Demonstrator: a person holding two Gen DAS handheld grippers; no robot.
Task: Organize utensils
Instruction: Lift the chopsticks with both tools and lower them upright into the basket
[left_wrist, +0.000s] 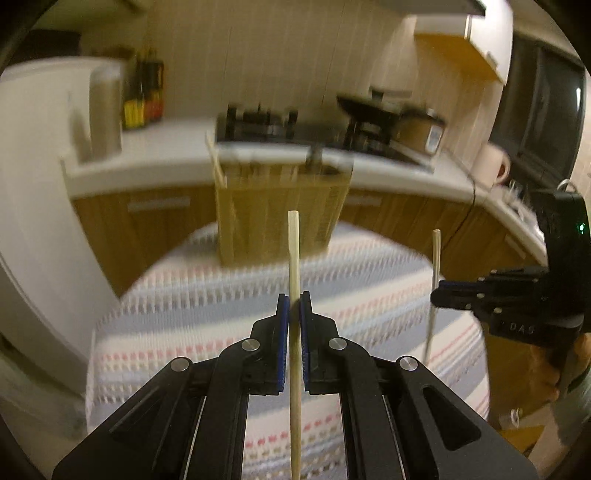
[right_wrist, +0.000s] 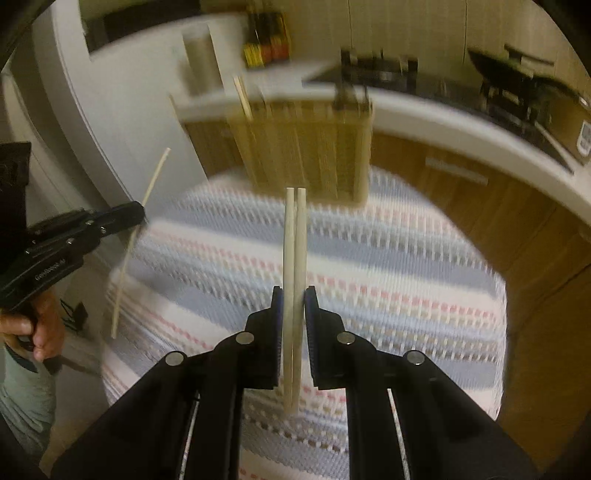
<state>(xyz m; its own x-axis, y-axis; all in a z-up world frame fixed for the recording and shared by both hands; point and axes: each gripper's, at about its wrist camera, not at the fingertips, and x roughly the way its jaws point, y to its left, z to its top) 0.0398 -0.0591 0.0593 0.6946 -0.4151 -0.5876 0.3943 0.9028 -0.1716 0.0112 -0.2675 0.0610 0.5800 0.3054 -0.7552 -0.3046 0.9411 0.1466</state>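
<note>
Our left gripper (left_wrist: 294, 310) is closed on a single chopstick (left_wrist: 294, 295), which stands almost upright between the blue pads (left_wrist: 283, 332) and runs down past the bottom of the left wrist view. Our right gripper (right_wrist: 294, 306) is clamped on a pair of chopsticks (right_wrist: 294, 258), held side by side and touching along most of their length, their blunt ends pointing up and away from us.

Each gripper shows in the other's view. From the left wrist, the right gripper (left_wrist: 439, 295) sits off to the right, well apart, with its chopsticks seen edge-on as one thin stick. From the right wrist, the left gripper (right_wrist: 138, 212) reaches in from the left with its chopstick tilted, and the person's hand (right_wrist: 37, 328) grips the handle below it.

Beneath both grippers lies a round table under a striped cloth (left_wrist: 369, 266) in blue, white and pink bands. At the far side of the table stands a wooden utensil holder (left_wrist: 280, 210), also in the right wrist view (right_wrist: 306, 155); it is blurred, but we can make out at least one chopstick leaning out of its left corner and something dark sticking up nearer its right side. No object stands between the held chopsticks and the holder.

Behind the table runs a white kitchen counter (left_wrist: 166, 147) with wooden cabinet fronts, a gas stove (left_wrist: 266, 122), a dark pan (left_wrist: 369, 107), bottles (left_wrist: 144, 96) at the left and a white mug (left_wrist: 493, 162) at the right.
</note>
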